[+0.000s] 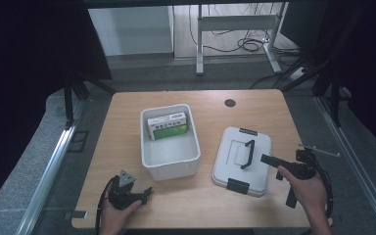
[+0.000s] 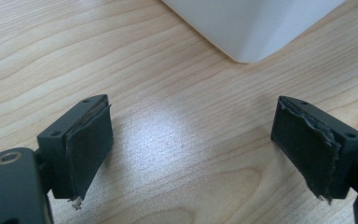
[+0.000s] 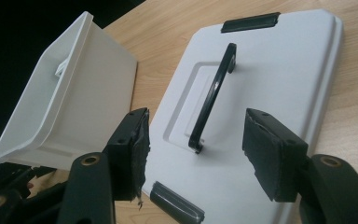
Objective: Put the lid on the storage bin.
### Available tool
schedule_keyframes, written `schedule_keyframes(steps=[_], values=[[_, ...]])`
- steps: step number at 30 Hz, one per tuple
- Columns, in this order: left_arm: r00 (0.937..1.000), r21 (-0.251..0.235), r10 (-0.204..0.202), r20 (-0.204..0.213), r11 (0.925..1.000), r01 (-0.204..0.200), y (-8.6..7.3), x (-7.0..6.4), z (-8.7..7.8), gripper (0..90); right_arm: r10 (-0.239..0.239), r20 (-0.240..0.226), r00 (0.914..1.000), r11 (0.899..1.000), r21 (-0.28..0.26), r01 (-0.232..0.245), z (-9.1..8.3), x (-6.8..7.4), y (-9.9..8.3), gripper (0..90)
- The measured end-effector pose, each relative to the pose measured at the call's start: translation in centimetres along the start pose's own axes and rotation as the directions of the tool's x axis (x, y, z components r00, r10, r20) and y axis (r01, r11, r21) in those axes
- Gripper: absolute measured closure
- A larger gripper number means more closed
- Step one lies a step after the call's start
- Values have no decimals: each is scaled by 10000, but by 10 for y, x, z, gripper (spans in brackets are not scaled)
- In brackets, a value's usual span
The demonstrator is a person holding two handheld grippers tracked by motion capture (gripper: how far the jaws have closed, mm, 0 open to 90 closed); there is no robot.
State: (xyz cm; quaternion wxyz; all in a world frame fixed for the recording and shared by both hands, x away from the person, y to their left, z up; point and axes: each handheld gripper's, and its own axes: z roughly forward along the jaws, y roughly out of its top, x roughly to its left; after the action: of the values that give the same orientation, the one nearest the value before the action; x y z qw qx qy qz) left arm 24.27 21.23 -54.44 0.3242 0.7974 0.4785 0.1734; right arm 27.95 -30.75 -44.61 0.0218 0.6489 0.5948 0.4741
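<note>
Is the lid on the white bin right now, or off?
Off. The lid lies flat on the table, handle up, right of the open white bin, which holds a green-and-white box.

A light wooden table (image 1: 127,200) with rounded corners has a small dark round hole (image 1: 230,103) near its far edge. Beyond it stands a grey metal table frame (image 1: 235,29), black cables (image 1: 247,45) coiled on the floor.
</note>
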Motion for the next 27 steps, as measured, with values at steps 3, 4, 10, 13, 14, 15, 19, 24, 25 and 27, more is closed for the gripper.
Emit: schedule_keyframes(steps=[3,4,10,13,14,15,19,24,25,27], values=[[10000,0,-30,-29,10000,30,0,0,0,127,-76,43,10000,9999,69,75,2,3,3,411],[10000,-1,-33,-32,10000,33,0,0,0,127,-151,72,9999,9998,91,150,4,5,5,411],[10000,-6,-40,-33,10000,40,0,0,0,127,-290,119,9995,9994,209,287,8,15,16,411],[10000,-7,-45,-37,10000,45,0,0,0,127,-253,198,9995,9992,325,247,11,18,21,411],[10000,-8,-46,-39,10000,46,0,0,0,127,-277,215,9994,9989,373,269,12,19,23,411],[10000,-8,-46,-42,10000,46,0,0,0,128,-306,267,9992,9989,372,296,13,22,27,411],[10000,-7,-46,-56,10000,46,-1,0,-1,129,-316,208,9993,9988,390,308,15,26,34,411],[10000,-2,-36,-58,10000,36,-1,0,-1,128,-397,335,9987,9971,662,374,20,33,43,414],[10000,-2,-36,-58,10000,36,-1,0,-1,128,-389,364,9986,9969,702,363,21,34,45,414],[10000,0,-35,-60,10000,35,-1,0,-1,128,-414,505,9979,9965,745,376,25,36,50,415]])
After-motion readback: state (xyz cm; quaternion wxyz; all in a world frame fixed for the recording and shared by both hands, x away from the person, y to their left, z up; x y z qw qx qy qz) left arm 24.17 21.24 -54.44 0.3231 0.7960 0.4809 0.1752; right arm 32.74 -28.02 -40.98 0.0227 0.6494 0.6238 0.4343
